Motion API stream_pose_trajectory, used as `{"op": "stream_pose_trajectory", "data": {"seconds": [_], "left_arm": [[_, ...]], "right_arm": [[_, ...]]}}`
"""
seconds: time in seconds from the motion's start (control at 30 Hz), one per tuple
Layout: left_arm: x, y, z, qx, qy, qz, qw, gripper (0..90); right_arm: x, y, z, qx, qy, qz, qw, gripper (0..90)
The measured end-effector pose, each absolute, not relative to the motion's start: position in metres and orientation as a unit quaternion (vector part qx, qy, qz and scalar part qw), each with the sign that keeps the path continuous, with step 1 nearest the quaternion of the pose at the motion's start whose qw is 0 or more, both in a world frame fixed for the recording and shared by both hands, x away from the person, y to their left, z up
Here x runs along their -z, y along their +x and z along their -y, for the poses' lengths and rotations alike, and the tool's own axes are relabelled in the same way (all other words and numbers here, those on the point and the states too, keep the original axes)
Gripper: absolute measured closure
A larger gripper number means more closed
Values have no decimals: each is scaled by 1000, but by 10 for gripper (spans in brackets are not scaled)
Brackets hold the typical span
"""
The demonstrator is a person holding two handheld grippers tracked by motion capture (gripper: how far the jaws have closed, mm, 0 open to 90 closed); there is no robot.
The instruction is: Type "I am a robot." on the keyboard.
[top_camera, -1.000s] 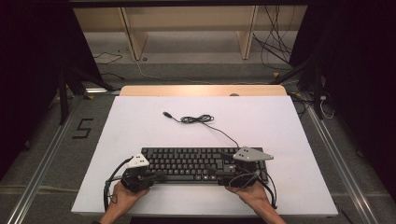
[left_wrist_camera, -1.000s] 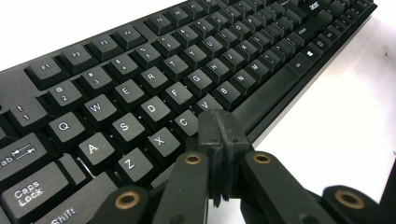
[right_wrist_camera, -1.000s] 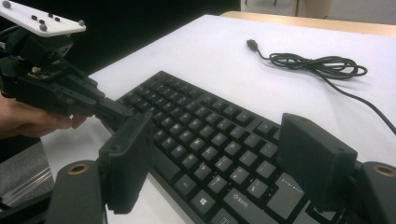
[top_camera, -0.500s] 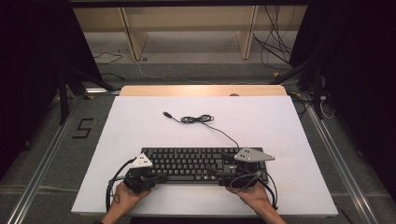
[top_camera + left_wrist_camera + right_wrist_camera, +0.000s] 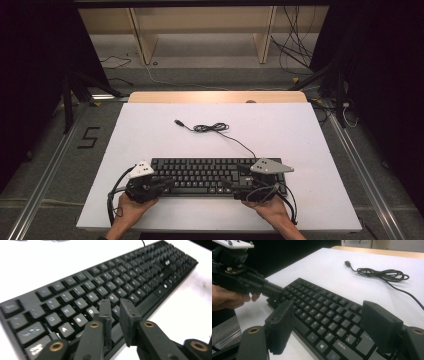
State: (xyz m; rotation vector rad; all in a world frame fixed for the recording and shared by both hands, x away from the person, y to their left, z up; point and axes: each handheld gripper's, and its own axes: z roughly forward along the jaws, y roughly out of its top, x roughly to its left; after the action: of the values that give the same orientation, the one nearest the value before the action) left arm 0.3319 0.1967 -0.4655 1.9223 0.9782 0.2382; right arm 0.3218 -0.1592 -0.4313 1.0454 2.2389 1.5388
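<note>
Hovering over a black keyboard [image 5: 207, 175] at the white table's [image 5: 300, 135] near edge.

Left gripper [image 5: 115, 305], narrowly parted, jaws just opening, holds nothing above left keys; right gripper [image 5: 329, 325] gapes wide, empty. High view adds the coiled cable [image 5: 212, 128] beyond.

high: overhead, forward-down | gripper views: close, low | shared: keyboard [image 5: 207, 175]

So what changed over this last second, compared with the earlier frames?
The left gripper shifted slightly along the keyboard's left end, and its jaws have just been opening a little, with nothing between them. The right gripper stays wide open over the right end. Keyboard and coiled cable lie as before.
</note>
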Motion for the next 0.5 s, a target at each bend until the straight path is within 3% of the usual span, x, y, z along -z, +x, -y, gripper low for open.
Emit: {"op": "stream_pose_trajectory", "data": {"seconds": [0.07,0.27,0.5], "left_arm": [[464,332,-200,-97,777,-404,473,750],[464,336,-204,-99,760,-428,479,550],[463,339,-214,-101,736,-451,495,409]], "right_arm": [[432,322,159,-525,357,-764,115,283],[432,322,158,-524,355,-766,114,281],[432,321,158,-525,355,-765,115,272]]}}
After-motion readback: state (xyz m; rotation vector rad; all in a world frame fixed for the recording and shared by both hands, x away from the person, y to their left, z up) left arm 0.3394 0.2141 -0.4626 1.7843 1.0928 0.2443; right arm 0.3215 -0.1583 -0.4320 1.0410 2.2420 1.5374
